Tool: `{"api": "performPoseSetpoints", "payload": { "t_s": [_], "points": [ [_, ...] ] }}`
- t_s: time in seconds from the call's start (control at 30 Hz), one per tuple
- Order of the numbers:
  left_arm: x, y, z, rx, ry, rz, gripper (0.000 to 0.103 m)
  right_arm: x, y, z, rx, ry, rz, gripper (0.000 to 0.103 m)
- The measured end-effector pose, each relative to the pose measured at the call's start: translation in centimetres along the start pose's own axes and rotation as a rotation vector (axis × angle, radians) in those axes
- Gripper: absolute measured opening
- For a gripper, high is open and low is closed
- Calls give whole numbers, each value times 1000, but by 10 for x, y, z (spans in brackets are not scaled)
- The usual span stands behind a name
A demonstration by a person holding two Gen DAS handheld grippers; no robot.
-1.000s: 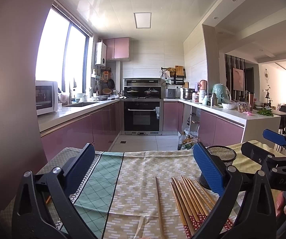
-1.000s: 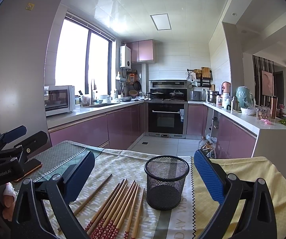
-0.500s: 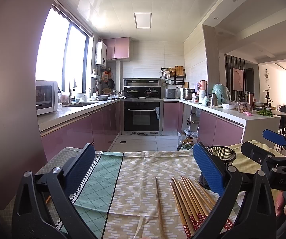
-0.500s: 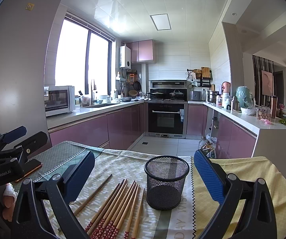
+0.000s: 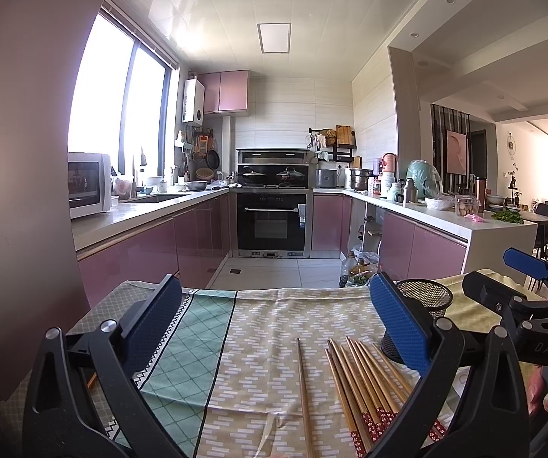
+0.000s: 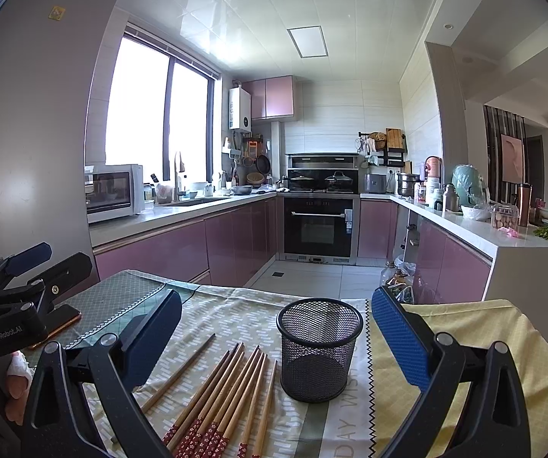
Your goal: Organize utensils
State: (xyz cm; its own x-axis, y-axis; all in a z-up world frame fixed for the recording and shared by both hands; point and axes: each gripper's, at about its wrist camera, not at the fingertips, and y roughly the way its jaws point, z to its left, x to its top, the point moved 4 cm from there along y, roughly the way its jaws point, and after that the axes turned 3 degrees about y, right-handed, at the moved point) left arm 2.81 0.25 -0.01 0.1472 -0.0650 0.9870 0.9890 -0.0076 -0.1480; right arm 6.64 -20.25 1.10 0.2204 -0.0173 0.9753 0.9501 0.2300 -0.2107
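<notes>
Both grippers hover above the table [image 6: 464, 328], which is draped in a patchwork of patterned cloths, and neither one holds anything. The left gripper [image 5: 274, 324] has its blue-padded fingers [image 5: 400, 324] spread wide apart, with bare cloth showing between them; the right gripper [image 6: 274, 328] is just as wide open, its fingers [image 6: 400, 336] framing the things on the table without touching them. A black mesh cup [image 6: 319, 347] stands upright on the cloth, toward the table's right side and set back from its near edge. Just left of the cup lies a bundle of wooden chopsticks [image 6: 228, 393] side by side, their red-patterned ends toward the near edge — one lone chopstick [image 6: 178, 372] lies a little apart, further left. In the left wrist view the same chopsticks [image 5: 361, 378] and cup [image 5: 426, 305] sit partly behind the gripper's right finger. A phone [image 6: 60, 320] rests near the table's left edge.
</notes>
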Motion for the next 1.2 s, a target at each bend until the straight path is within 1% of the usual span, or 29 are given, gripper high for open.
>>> {"api": "performPoseSetpoints", "payload": {
  "t_s": [1.2],
  "points": [
    [-1,4,-2,-4,-3,7,97,1,0,1,3,3,0,96]
  ]
}}
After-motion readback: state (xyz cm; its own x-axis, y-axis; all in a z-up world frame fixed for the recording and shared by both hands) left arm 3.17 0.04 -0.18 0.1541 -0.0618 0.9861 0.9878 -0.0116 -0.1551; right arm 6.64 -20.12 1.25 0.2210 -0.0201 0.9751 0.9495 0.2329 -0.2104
